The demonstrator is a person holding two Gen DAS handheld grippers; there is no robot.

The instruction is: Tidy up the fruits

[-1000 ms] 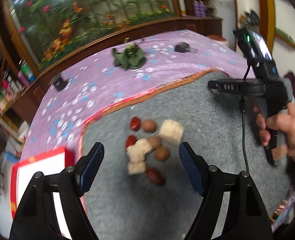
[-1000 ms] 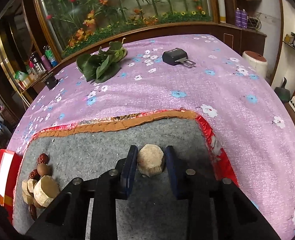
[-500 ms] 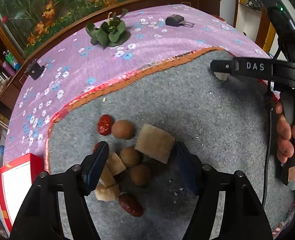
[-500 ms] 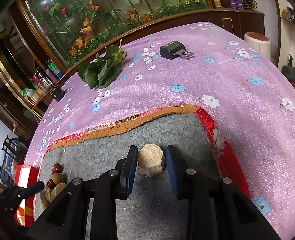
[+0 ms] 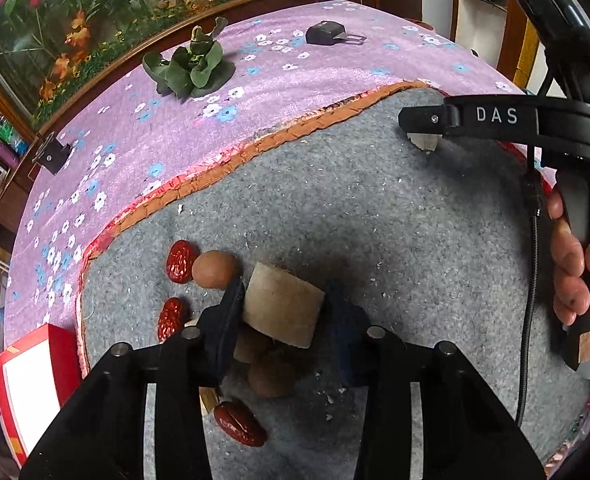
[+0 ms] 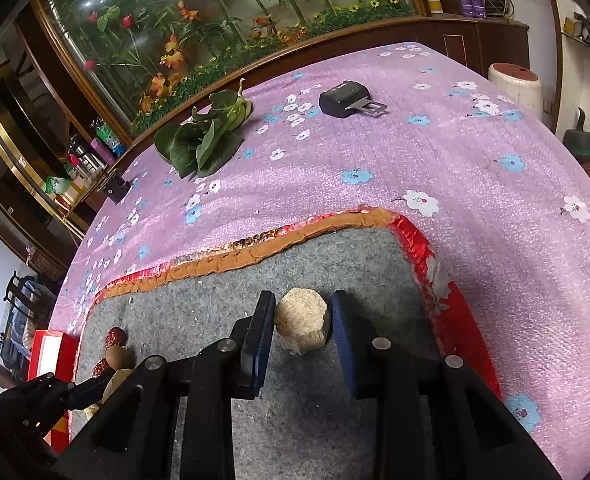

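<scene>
My left gripper is shut on a large tan sugarcane chunk over a pile on the grey mat. Around it lie red dates, a brown longan, another date and smaller cane pieces partly hidden under my fingers. My right gripper holds a round pale cane piece between its blue pads, resting on the mat near its far right corner. The right gripper also shows in the left wrist view.
A green leafy vegetable and a black buckle lie on the purple flowered cloth beyond the mat. A red and white box stands at the mat's left edge. A wooden rim and a planted tank lie behind.
My left gripper has moved down onto the pile and closed on the big cane chunk. My right gripper stays shut on its cane piece at the mat's far corner.
</scene>
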